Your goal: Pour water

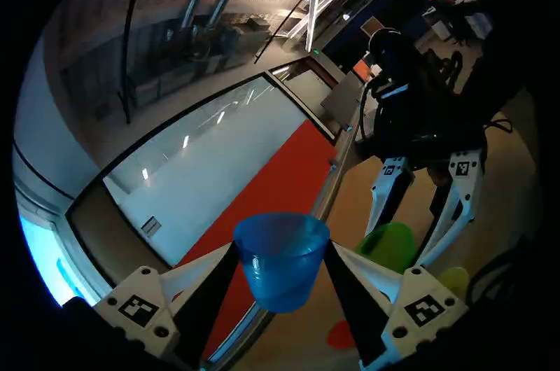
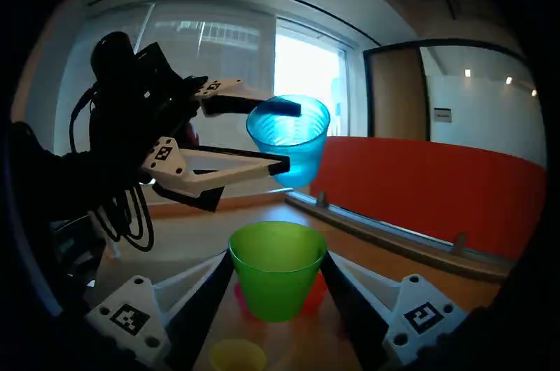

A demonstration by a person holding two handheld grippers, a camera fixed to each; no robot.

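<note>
In the left gripper view, my left gripper (image 1: 282, 252) is shut on a translucent blue cup (image 1: 282, 266), held up in the air. The right gripper view shows this blue cup (image 2: 288, 134) tipped sideways between the left gripper's (image 2: 287, 136) fingers, its mouth facing the camera, above and beyond the green cup. My right gripper (image 2: 278, 259) is shut on a green cup (image 2: 278, 273), upright just over the wooden table (image 2: 392, 280). From the left gripper view the green cup (image 1: 387, 245) sits lower right in the right gripper (image 1: 397, 246). Whether there is water in either cup cannot be seen.
A yellow cup (image 2: 236, 355) stands on the table near the front, and a red cup (image 2: 316, 294) stands partly hidden behind the green one. A red partition (image 2: 434, 189) with a metal rail (image 2: 378, 227) runs along the table's far side. A dark sleeve and cables (image 2: 126, 217) hang at left.
</note>
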